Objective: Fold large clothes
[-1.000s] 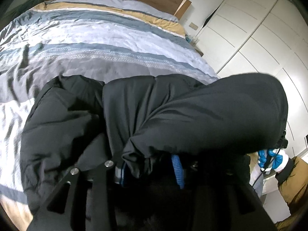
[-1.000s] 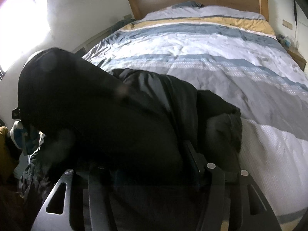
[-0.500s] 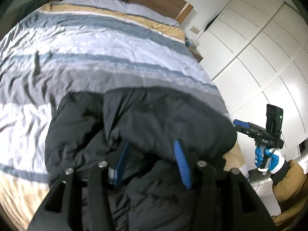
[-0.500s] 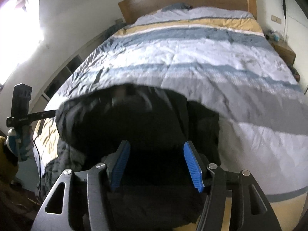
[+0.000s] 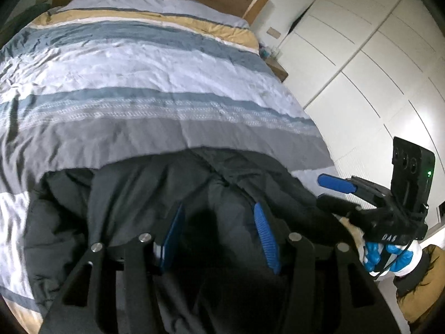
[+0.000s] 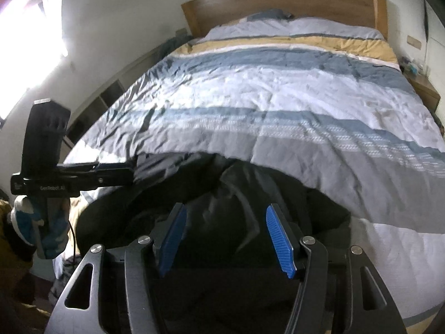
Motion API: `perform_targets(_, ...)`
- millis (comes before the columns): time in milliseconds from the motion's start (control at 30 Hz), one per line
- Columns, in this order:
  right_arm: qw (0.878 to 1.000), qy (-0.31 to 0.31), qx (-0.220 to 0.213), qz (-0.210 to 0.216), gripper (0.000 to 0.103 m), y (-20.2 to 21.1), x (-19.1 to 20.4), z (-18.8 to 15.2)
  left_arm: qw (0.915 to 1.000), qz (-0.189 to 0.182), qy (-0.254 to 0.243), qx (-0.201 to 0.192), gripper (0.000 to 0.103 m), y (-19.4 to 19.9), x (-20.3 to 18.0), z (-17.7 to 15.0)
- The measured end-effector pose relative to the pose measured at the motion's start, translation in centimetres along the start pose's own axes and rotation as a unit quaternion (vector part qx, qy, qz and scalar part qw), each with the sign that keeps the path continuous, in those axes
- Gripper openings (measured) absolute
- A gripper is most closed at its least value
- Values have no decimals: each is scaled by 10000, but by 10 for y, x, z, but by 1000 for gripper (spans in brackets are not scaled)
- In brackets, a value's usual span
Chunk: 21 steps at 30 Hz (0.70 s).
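Room: bed point(image 5: 155, 89) with striped duvet, wooden headboard point(image 6: 292, 2) at 12 o'clock, white wardrobe point(image 5: 361, 64) at 2.
Jacket point(image 5: 133, 194): black, puffy, folded at the bed's foot, 6 o'clock.
Left tool point(image 5: 218, 236): blue pads spread, empty, above jacket.
Right tool point(image 6: 225, 239): spread, empty, above jacket.

"GenRobot.AI" on left hand-held gripper point(image 6: 130, 176).

a home bedroom. a bed point(image 6: 278, 105) with a striped duvet fills the middle, wooden headboard point(image 6: 292, 2) at twelve o'clock. white wardrobe doors point(image 5: 375, 64) stand at two o'clock.
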State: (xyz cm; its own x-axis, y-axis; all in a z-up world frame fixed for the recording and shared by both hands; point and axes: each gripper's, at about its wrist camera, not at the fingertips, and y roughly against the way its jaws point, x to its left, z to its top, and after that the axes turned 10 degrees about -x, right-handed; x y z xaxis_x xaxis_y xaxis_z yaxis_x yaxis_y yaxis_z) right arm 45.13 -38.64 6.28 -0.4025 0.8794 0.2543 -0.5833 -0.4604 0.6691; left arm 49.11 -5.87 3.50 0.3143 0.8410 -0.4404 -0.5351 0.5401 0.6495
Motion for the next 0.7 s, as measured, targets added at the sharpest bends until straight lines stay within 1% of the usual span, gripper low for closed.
perform_targets(33, 10000, 46, 69, 7, 59, -3, 2, -5, 10000, 13, -16, 50, 50, -4, -1, -5)
perform_targets(133, 9989, 287, 361, -53, 60, -13, 8, -25, 9990, 214, -257, 285, 50, -16, -4, -28)
perform_targets(200, 9969, 515, 574, -152, 62, -19, 12, -41, 9984, 290, -276, 388, 50, -23, -2, -45)
perform_targets(267, 9953, 603, 716, -231, 62, -24, 12, -56, 9977, 392, -355, 426, 50, -30, 2, -59)
perform_targets(367, 9949, 572, 775, -294, 63, -29, 8, -72, 9971, 512, -399, 404, 50, -39, 7, -74)
perform_targets(467, 9950, 497, 794, -355, 63, -35, 3, -84, 9959, 622, -503, 427, 53, -52, 10, -88)
perform_targets(567, 9945, 499, 816, -419, 64, -42, 0, -95, 9948, 705, -561, 473, 55, -61, 11, -95)
perform_targets(700, 9940, 447, 877, -485, 64, -47, -2, -99, 9927, 813, -673, 584, 56, -68, 10, -97)
